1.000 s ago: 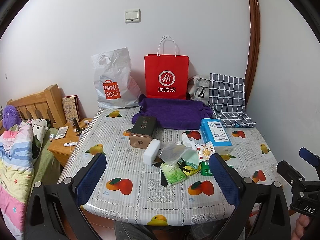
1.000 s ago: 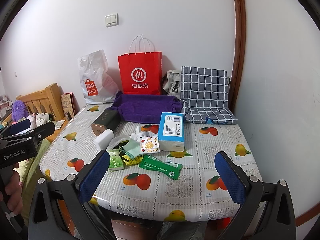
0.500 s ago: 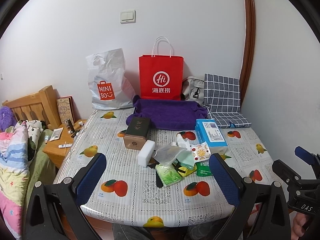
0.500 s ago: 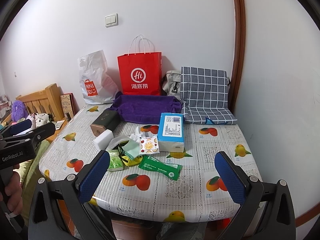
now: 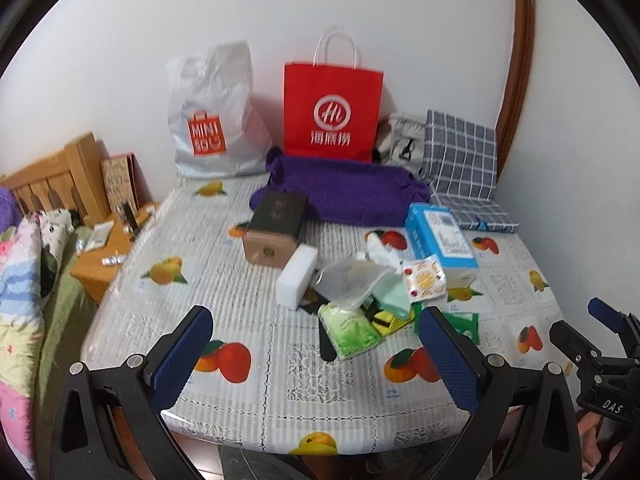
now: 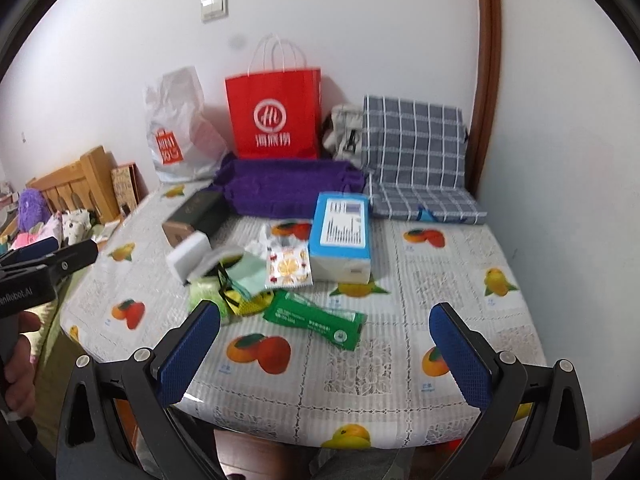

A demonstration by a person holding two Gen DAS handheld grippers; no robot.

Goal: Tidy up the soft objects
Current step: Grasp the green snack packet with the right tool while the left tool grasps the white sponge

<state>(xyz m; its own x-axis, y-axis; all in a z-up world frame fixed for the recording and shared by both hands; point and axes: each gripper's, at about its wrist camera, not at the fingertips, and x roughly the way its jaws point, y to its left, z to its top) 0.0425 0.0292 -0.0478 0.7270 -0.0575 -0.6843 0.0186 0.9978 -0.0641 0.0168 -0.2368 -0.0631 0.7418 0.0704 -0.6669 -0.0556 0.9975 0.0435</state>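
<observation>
A heap of soft packs lies mid-table: a white sponge block (image 5: 297,277), a light green tissue pack (image 5: 349,329), a mint cloth (image 5: 394,299), a fruit-print sachet (image 5: 424,281) and a dark green wipes pack (image 6: 315,319). A blue tissue box (image 6: 341,236) sits behind them. Folded purple cloth (image 5: 344,191) and a grey checked cushion (image 6: 416,152) rest at the back. My left gripper (image 5: 316,356) stands open above the table's front edge, short of the heap. My right gripper (image 6: 325,350) is open too, holding nothing, just before the wipes pack.
A red paper bag (image 5: 333,110) and a white plastic bag (image 5: 212,120) lean on the back wall. A dark box (image 5: 276,222) lies left of the heap. A bed (image 5: 20,280) and a wooden nightstand (image 5: 102,256) stand left of the fruit-print table (image 5: 224,280).
Both grippers have drifted forward toward the heap, so the table objects look larger. The jaws stay open and nothing has been picked up.
</observation>
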